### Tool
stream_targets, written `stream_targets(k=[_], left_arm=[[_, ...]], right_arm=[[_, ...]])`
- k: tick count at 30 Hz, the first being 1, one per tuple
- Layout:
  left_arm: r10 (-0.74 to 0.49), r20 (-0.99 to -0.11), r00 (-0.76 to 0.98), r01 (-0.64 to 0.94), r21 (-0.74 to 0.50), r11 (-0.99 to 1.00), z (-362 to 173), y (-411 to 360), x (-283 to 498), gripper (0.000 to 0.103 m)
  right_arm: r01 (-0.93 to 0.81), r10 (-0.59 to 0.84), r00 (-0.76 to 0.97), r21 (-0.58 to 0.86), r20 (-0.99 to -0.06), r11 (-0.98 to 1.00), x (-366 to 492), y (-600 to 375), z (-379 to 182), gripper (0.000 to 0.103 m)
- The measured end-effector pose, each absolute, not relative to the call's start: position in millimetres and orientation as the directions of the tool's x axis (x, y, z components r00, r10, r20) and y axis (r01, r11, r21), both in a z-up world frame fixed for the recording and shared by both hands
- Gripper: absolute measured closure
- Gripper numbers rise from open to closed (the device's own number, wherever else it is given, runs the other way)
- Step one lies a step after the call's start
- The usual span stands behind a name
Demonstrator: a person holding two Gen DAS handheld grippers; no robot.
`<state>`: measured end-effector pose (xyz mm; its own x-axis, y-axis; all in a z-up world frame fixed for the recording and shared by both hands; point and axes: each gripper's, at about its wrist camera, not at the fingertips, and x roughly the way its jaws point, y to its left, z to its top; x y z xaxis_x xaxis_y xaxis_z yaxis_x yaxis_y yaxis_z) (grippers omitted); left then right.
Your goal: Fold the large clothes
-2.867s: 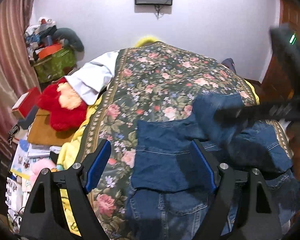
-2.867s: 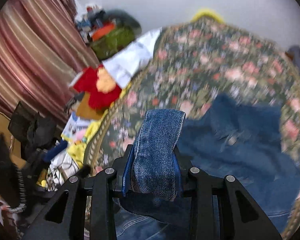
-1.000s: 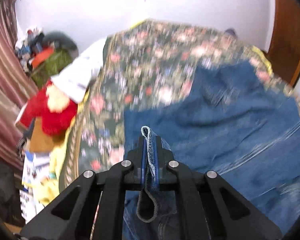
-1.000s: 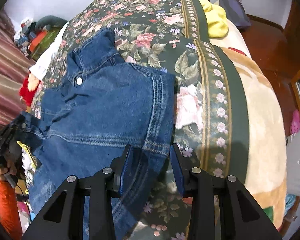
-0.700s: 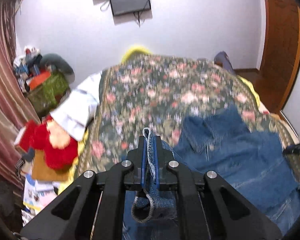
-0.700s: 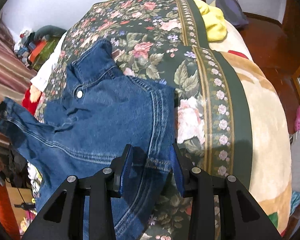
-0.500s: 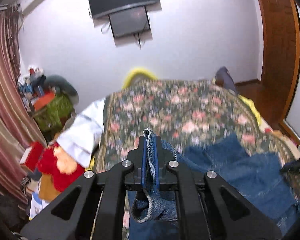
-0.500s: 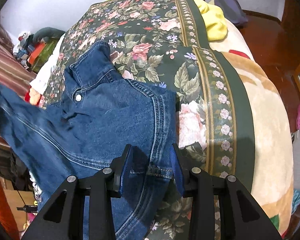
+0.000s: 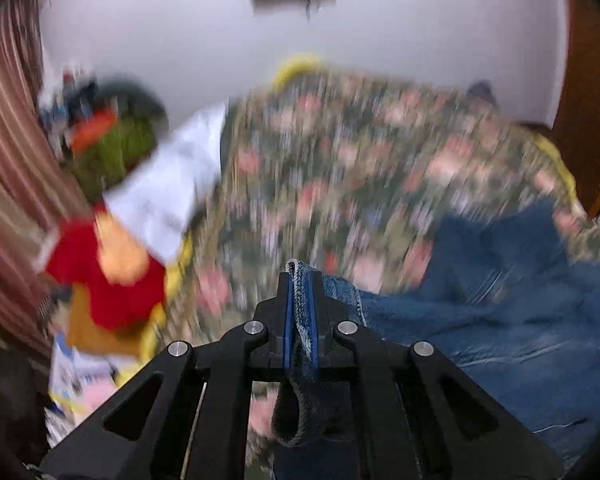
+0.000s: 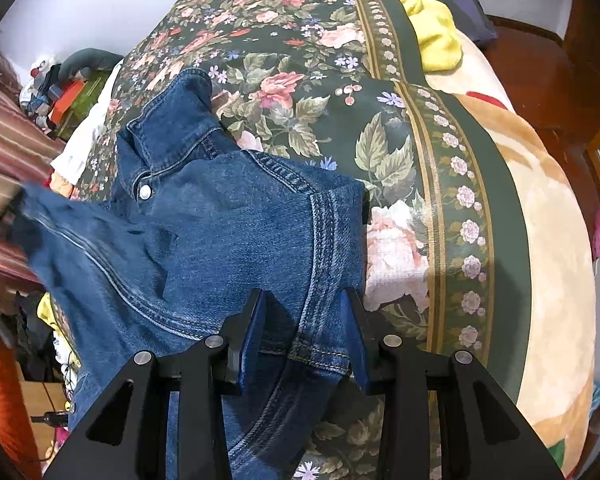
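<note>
Nearest in the left wrist view, the left gripper [image 9: 300, 292] is seen pinched tight on a doubled edge of the denim jacket [image 10: 236, 232], with a loop of that hem hanging below the blue pads [image 9: 287, 320]. From the pinch the cloth runs away to the right, toward the bulk of the garment. That view is heavily blurred, so little more can be read from it.

In the right wrist view, the right gripper [image 10: 304, 332] is held over the jacket's right-hand edge with its jaws partly spread. A stitched hem corner lies between the pads, but contact with the cloth cannot be confirmed, so no grip is claimed.

Beyond the right gripper, the jacket is spread on the floral bedspread [image 10: 340, 80] of the bed, its long axis running from the near hem up and to the left, toward the collar [image 10: 172, 120] and the snap button [image 10: 145, 190]. At the far left of that view, a lifted, blurred flap of denim [image 10: 60, 216] is raised off the bed; it is judged to be the part carried by the left gripper.

The coming fold is judged to turn on this: the lifted flap lies left of the body panel, so it would be carried rightward across it, toward the edge nearer the right gripper.
</note>
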<state>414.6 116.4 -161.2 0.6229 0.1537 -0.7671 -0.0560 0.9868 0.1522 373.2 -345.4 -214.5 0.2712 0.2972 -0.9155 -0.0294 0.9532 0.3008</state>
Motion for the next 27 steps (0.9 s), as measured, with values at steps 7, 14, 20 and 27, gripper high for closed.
stream_targets(k=[7,14,20,27], left_arm=[[0.142,-0.9,0.411,-0.105,0.108,0.989,-257,158,408,0.1],[0.065,-0.927,0.368,-0.072,0.041,0.997,-251,178,395,0.064],[-0.033,-0.903,0.429,-0.058,-0.064,0.996,-233,180,413,0.026],[-0.066,-0.931,0.359,-0.085,-0.103,0.991,-275,176,450,0.026]], right_arm=[[-0.019,0.242,0.305,0.249,-0.921,0.968,368,-350,-213,0.037],[0.008,0.313,0.334,0.335,-0.889,0.942,371,-364,-204,0.032],[0.081,0.372,0.343,0.422,-0.863,0.903,391,-373,-208,0.032],[0.063,0.443,0.32,0.485,-0.838,0.872,408,-364,-224,0.032]])
